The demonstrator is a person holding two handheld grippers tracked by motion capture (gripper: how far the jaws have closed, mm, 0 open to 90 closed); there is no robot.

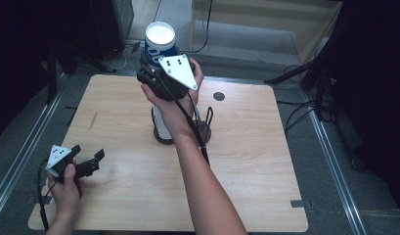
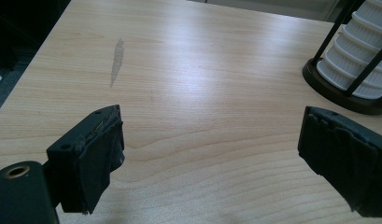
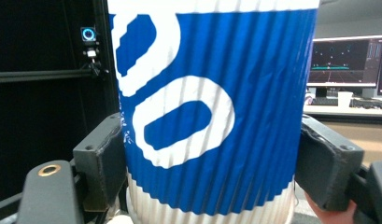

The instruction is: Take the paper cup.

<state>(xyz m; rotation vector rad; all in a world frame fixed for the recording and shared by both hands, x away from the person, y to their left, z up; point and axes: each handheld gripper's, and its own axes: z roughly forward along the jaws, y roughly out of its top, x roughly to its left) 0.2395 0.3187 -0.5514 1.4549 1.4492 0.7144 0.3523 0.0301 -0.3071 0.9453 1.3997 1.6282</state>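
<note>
One blue-and-white ribbed paper cup (image 1: 160,43) is clamped at its sides by the right gripper (image 1: 164,73), held high above the tabletop (image 1: 266,147) near its far edge. Directly below, mid-table, a black wire holder (image 1: 206,128) carries one stack of white cups (image 1: 160,123); the forearm hides much of it, so the count is unreadable. The left gripper (image 1: 86,164) sits near the left front corner, jaws spread wide, empty. A grey smear (image 2: 116,60) marks the wood.
</note>
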